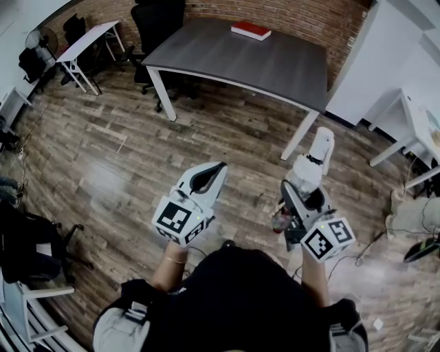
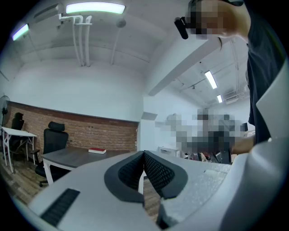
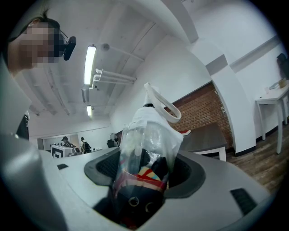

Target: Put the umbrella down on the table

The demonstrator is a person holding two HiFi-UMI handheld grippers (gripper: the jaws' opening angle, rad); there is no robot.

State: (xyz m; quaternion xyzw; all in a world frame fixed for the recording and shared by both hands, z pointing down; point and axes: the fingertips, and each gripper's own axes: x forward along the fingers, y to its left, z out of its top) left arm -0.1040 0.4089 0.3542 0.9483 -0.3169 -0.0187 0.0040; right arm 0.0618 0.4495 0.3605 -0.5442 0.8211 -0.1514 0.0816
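Umbrella (image 1: 316,159) pinched in our right hand-held gripper (image 1: 303,198), well short of the desk (image 1: 275,65).
Its long axis runs straight out from the jaws, white end toward the desk. Only the right gripper view shows us its clear sleeve (image 3: 149,135). Our left hand-held gripper (image 1: 208,180) is pressed together, empty.

I'm looking into an office: a large grey table (image 1: 261,65) on white legs stands by a brick wall (image 1: 302,17), with black office chairs (image 1: 157,20) behind it and smaller white desks (image 1: 89,38) off to the sides. The floor (image 1: 103,165) is wood plank, tube lights (image 2: 95,8) run along the white ceiling, and a standing fan (image 1: 38,39) occupies one corner.
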